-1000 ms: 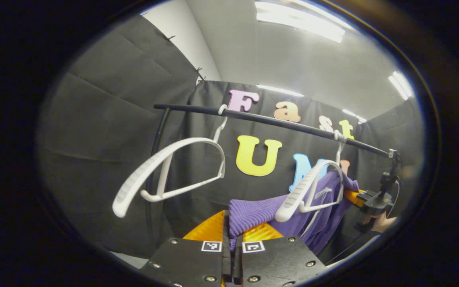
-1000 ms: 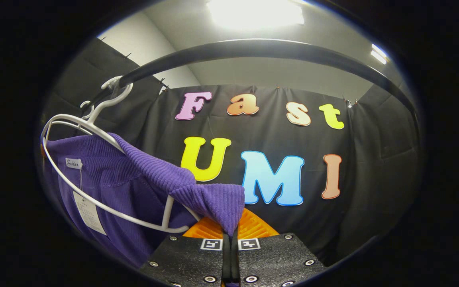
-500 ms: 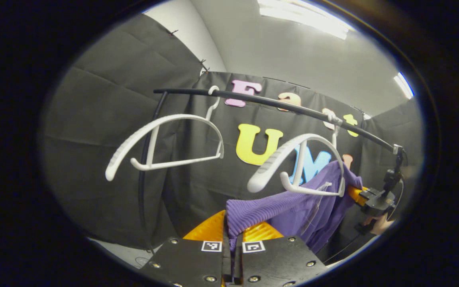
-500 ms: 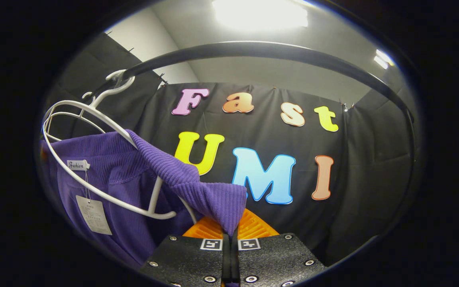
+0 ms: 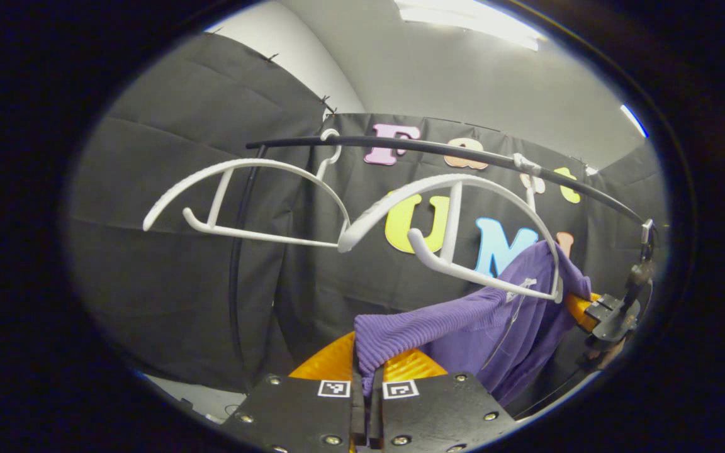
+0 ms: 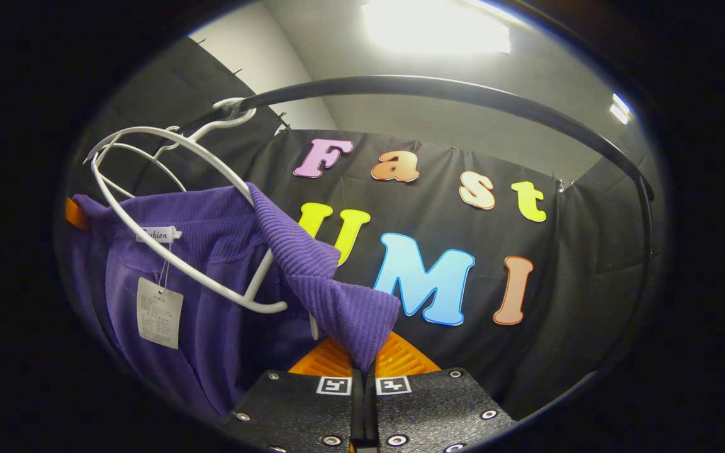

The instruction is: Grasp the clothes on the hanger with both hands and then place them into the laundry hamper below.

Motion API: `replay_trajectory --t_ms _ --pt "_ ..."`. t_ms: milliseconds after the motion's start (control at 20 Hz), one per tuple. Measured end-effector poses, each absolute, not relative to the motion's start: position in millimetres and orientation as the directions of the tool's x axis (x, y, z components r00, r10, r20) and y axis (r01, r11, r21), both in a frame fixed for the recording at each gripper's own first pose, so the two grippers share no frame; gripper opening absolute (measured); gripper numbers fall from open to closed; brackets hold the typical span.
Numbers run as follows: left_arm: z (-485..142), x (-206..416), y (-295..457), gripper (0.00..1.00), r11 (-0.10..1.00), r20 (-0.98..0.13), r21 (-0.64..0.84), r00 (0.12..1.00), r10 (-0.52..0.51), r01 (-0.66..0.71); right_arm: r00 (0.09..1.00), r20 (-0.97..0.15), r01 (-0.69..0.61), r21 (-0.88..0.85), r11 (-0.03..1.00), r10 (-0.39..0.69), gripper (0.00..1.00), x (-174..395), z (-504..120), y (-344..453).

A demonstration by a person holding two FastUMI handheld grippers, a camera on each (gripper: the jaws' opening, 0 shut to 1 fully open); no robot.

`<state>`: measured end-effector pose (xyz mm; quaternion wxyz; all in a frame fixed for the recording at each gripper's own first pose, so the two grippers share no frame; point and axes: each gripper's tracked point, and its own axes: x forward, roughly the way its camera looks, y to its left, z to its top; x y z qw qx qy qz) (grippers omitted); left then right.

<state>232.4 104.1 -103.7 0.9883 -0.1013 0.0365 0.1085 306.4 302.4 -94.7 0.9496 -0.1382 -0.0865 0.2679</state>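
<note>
Both grippers' jaws on purple garment (image 5: 463, 321).

Ribbed purple knit garment (image 6: 224, 251); smooth white hanger (image 6: 167, 189), probably plastic; matt dark rail (image 6: 450, 91).

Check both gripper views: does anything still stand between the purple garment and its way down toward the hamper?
Yes. Both grippers, left and right, pinch the purple garment, but the white hanger on the black rail remains threaded through its neck opening. The near shoulder has slipped off; the far one is draped. The hamper's whereabouts cannot be told.
</note>
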Motion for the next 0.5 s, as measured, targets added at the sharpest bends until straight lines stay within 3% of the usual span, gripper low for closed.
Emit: replay_trajectory --t_ms 50,350,400,500 --pt "-104 233 103 0.04 0.953 -0.090 -0.198 0.973 0.213 -0.227 0.837 0.091 -0.492 -0.307 0.814 0.540 0.00 308 -95 302" --pt "-83 228 81 0.04 0.941 -0.047 -0.237 0.970 0.237 -0.241 0.832 0.142 -0.491 -0.260 0.831 0.536 0.00 314 -67 279" --pt "-81 230 76 0.00 0.942 -0.046 -0.232 0.971 0.236 -0.240 0.840 0.154 -0.471 -0.268 0.840 0.521 0.00 318 -61 272" --pt "-82 233 57 0.04 0.947 -0.051 -0.227 0.974 0.222 -0.228 0.860 0.157 -0.438 -0.263 0.860 0.486 0.00 330 -56 256"
